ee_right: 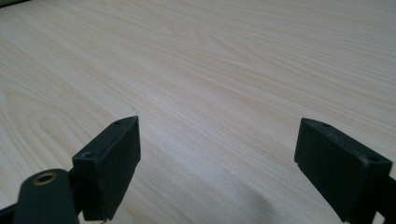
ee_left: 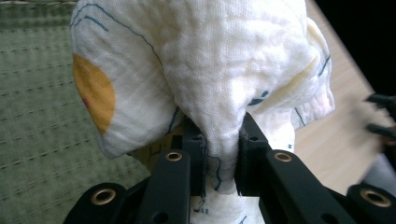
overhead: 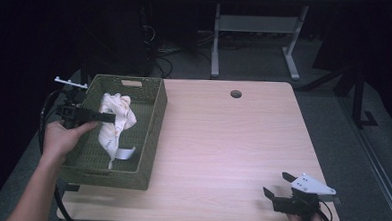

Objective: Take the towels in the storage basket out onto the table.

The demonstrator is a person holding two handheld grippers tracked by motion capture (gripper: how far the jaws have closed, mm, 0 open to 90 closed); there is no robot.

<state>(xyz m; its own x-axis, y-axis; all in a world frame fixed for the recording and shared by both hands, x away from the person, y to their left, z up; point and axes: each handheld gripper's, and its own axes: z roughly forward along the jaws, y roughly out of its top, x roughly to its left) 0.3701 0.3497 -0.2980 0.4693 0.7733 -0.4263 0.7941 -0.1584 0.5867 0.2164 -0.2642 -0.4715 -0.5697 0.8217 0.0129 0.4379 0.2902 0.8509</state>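
A white cloth [overhead: 114, 121] with yellow and blue print hangs over the green woven basket [overhead: 152, 138] at the table's left. My left gripper [overhead: 112, 118] is shut on the cloth and holds it up, its lower end trailing onto the basket floor. In the left gripper view the cloth [ee_left: 205, 70] bulges above my left gripper [ee_left: 222, 158], pinched between both pads. My right gripper [overhead: 277, 185] rests at the table's front right corner, open, with nothing between its jaws. The right gripper view has my right gripper [ee_right: 217, 158] wide apart over bare wood.
The light wooden table [overhead: 222, 141] has a round cable hole [overhead: 235, 94] near its far edge. The basket's walls stand around the cloth. Beyond the table are a dark floor and a white desk frame [overhead: 257, 33].
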